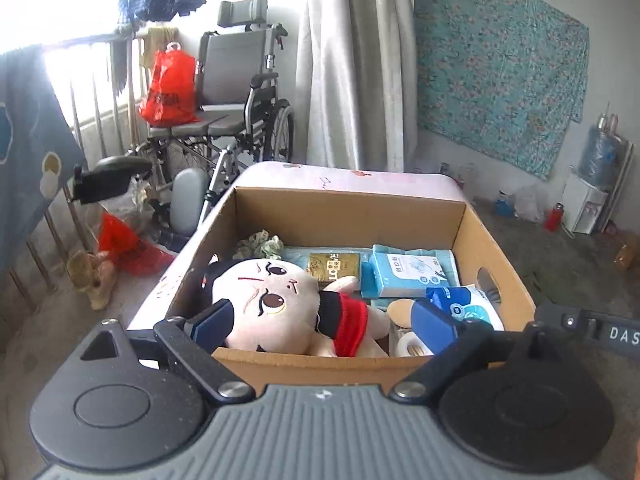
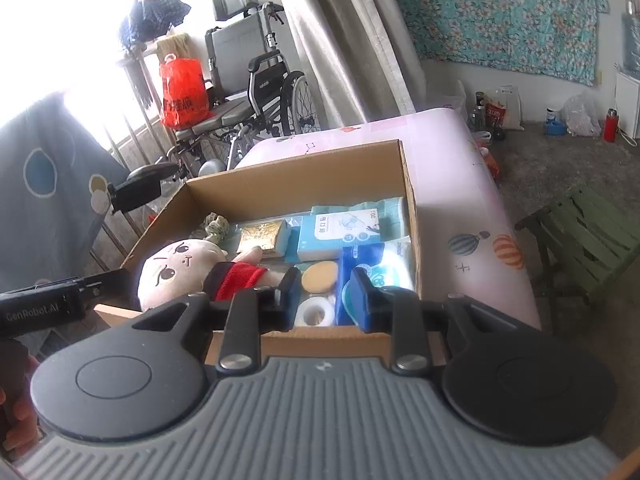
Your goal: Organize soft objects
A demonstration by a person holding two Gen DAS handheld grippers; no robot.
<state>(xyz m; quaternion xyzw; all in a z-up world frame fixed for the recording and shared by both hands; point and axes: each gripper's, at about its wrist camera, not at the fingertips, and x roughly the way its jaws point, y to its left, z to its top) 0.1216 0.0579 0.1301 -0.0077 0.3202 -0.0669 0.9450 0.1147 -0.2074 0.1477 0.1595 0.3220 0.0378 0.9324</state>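
Note:
A plush doll (image 1: 256, 292) with a pale face, black hair and a red scarf lies on its side in the near left of an open cardboard box (image 1: 348, 200). My left gripper (image 1: 323, 320) hovers over the box's near edge, jaws wide open either side of the doll, not touching it. In the right wrist view the doll (image 2: 172, 272) lies left of my right gripper (image 2: 326, 300). Its jaws stand narrowly open and empty above a white tape roll (image 2: 314, 314). Also in the box (image 2: 296, 176) are tissue packs (image 2: 344, 232), a blue wipes pack (image 1: 468, 304), a gold packet (image 1: 334, 266) and a round sponge (image 2: 320, 276).
The box sits on a pink mattress (image 2: 460, 184). A wheelchair (image 1: 236, 92) with a red bag (image 1: 172, 88) stands behind on the left, by a railing. A green stool (image 2: 580, 236) stands right of the mattress. A water dispenser (image 1: 588, 200) is at the far right wall.

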